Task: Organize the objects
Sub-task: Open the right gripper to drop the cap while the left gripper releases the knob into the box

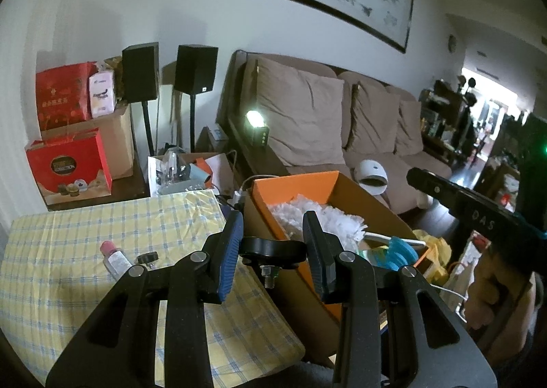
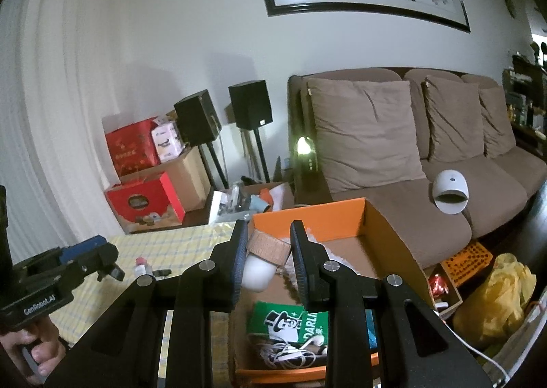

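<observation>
While clamped, hand-held gripper [image 2: 269, 253] on jar [image 2: 261, 259].

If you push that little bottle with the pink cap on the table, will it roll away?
Probably. The little bottle lies on its side and looks round, so a sideways push may roll it. The wrinkled checked tablecloth might slow it. It looks small and clear, likely light.

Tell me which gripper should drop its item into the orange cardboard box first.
Right. The right gripper holds a white jar with a wooden lid above the orange cardboard box. The left gripper, clamping a black knob with a bolt, sits at the box's edge.
</observation>
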{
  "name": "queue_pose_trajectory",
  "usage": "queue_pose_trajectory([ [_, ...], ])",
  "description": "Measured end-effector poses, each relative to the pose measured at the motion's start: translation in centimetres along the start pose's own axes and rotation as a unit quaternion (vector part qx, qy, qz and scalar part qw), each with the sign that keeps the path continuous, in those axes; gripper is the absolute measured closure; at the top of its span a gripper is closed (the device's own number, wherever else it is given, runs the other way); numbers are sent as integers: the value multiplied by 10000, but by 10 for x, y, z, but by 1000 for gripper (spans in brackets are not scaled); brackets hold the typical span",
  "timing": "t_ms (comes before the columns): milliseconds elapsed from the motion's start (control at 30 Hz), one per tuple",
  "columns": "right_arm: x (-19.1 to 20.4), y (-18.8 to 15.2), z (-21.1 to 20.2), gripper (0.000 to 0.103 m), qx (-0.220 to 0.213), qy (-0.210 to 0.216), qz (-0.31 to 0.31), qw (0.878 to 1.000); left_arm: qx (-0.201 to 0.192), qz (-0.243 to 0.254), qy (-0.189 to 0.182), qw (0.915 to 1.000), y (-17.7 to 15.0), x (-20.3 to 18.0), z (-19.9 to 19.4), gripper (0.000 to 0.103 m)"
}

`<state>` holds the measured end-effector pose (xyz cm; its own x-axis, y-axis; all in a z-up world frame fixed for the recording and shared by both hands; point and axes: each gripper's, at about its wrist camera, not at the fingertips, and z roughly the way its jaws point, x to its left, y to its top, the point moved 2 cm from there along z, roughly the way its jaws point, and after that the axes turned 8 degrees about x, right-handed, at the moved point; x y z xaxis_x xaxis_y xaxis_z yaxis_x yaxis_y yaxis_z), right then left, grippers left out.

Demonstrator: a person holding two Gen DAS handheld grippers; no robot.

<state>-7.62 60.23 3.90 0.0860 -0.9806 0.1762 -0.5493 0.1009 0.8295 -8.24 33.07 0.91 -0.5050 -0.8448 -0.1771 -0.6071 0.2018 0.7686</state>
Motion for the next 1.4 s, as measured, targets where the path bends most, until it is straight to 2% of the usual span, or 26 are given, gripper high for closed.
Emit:
queue_pose_trajectory([
  [400, -15, 2, -10, 79, -130, -94, 139, 9998, 96, 117, -96, 9998, -3, -11, 4, 70],
  [467, -17, 2, -10, 94, -113, -90, 136, 9998, 103, 127, -108, 9998, -3, -12, 4, 70],
  [500, -17, 2, -9, 95, -70, -72, 122, 9999, 106, 127, -97, 9998, -2, -12, 5, 69],
  [967, -42, 1, -9, 95, 5, -258, 380, 9989, 120, 247, -335, 9991, 2, -28, 8, 70],
  [1233, -53, 1, -9, 95, 61, -398, 474, 9981, 541, 611, -733, 9940, -2, -67, 47, 69],
  [1400, -48, 2, -4, 95, 114, -461, 416, 9980, 677, 657, -610, 9937, -9, -86, 89, 70],
])
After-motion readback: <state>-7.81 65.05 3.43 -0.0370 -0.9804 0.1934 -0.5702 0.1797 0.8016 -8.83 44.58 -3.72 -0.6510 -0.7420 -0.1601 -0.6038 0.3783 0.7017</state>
